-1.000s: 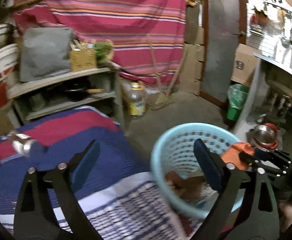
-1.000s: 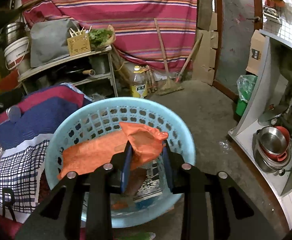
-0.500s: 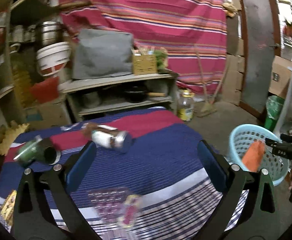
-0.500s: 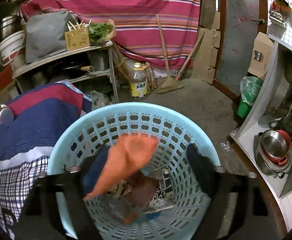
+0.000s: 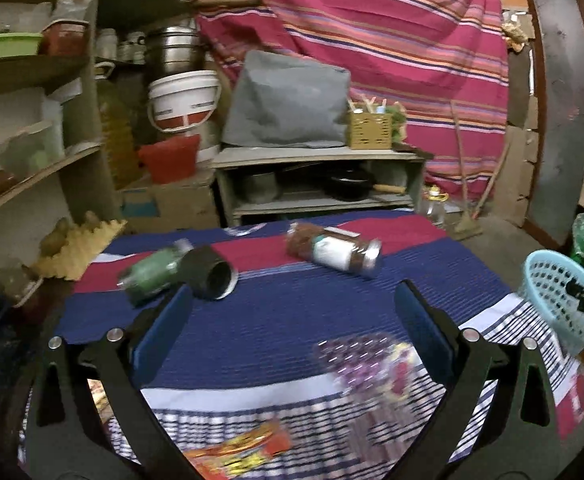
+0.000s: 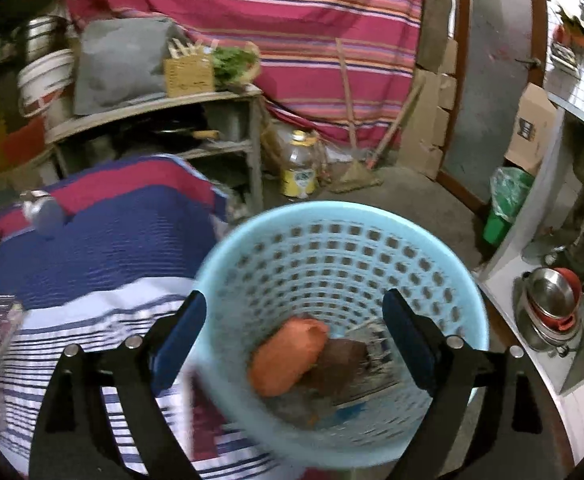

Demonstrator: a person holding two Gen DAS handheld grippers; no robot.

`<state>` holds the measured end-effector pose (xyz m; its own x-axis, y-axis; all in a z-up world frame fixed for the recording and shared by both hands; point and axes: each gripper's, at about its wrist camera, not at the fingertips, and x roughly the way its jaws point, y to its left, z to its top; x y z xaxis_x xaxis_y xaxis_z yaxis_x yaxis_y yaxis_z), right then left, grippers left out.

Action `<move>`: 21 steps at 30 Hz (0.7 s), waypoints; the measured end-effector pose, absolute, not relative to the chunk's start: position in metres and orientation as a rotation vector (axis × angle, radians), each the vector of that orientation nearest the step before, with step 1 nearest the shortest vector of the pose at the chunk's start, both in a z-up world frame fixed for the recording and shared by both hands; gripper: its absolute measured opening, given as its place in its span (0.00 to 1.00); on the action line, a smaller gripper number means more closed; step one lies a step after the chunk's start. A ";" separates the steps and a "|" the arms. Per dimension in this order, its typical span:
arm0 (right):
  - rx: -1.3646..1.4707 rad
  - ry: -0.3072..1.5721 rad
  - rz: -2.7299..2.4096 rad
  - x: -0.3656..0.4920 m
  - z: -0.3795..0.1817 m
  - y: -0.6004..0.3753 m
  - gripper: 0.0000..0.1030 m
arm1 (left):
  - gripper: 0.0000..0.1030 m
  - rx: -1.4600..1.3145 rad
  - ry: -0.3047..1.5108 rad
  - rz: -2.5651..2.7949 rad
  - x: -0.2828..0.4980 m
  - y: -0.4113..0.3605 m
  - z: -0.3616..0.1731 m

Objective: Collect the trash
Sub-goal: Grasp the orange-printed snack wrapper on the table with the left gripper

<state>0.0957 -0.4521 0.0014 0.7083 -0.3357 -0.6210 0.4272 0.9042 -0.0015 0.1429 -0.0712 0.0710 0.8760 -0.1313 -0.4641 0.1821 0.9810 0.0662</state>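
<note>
The right gripper (image 6: 294,340) has just been opening, empty; the orange wrapper (image 6: 288,354) lies in the basket (image 6: 252,232). The left gripper (image 5: 290,326) gapes empty; the jar (image 5: 334,251) at 12 o'clock could roll if nudged.

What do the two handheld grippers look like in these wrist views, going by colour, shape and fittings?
Both are alike. The left gripper and right gripper each have two black, angular finger arms with slotted cut-outs and silver round bolts at the joints. Each finger ends in a flat blue pad. No cables, markings or sleeves show in either view.
</note>
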 end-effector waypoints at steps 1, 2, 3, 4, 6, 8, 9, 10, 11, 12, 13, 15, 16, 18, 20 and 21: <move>0.146 0.654 -0.409 0.095 0.003 -0.445 0.86 | 0.94 0.109 0.486 -0.163 0.143 -0.066 0.069; 0.144 0.649 -0.386 0.096 0.005 -0.433 0.86 | 0.94 0.105 0.499 -0.162 0.142 -0.060 0.067; 0.140 0.643 -0.365 0.096 0.007 -0.421 0.86 | 0.94 0.099 0.509 -0.157 0.142 -0.053 0.064; 0.136 0.640 -0.351 0.096 0.008 -0.413 0.86 | 0.94 0.088 0.521 -0.144 0.141 -0.043 0.059; 0.122 0.634 -0.318 0.096 0.009 -0.391 0.86 | 0.94 0.064 0.529 -0.148 0.138 -0.032 0.054; 0.110 0.631 -0.282 0.096 0.008 -0.369 0.92 | 0.94 0.056 0.546 -0.143 0.133 -0.020 0.046; 0.105 0.628 -0.270 0.095 0.007 -0.360 0.92 | 0.94 0.064 0.547 -0.137 0.130 -0.017 0.043; 0.102 0.627 -0.260 0.095 0.007 -0.354 0.92 | 0.94 0.082 0.546 -0.123 0.128 -0.012 0.039; 0.098 0.627 -0.242 0.094 0.006 -0.343 0.92 | 0.94 0.095 0.551 -0.113 0.126 -0.008 0.034; 0.096 0.628 -0.231 0.094 0.006 -0.336 0.92 | 0.94 0.099 0.560 -0.110 0.126 -0.003 0.030; 0.092 0.629 -0.217 0.093 0.005 -0.328 0.92 | 0.94 0.093 0.577 -0.114 0.126 0.003 0.024; 0.080 0.632 -0.199 0.093 0.003 -0.317 0.92 | 0.94 0.063 0.623 -0.143 0.127 0.015 0.013; 0.071 0.634 -0.195 0.094 0.002 -0.311 0.92 | 0.94 0.055 0.635 -0.151 0.127 0.019 0.009; 0.058 0.637 -0.188 0.095 0.001 -0.302 0.93 | 0.94 0.055 0.660 -0.155 0.127 0.025 -0.003; 0.053 0.645 -0.180 0.097 -0.001 -0.297 0.93 | 0.94 0.074 0.681 -0.155 0.127 0.028 -0.013; 0.051 0.651 -0.175 0.099 -0.001 -0.293 0.93 | 0.94 0.083 0.694 -0.156 0.127 0.029 -0.018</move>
<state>0.0986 -0.2934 -0.0011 0.7812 -0.1463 -0.6069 0.1785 0.9839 -0.0076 0.1269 0.0290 -0.0180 0.7574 -0.1153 -0.6427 0.1703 0.9851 0.0241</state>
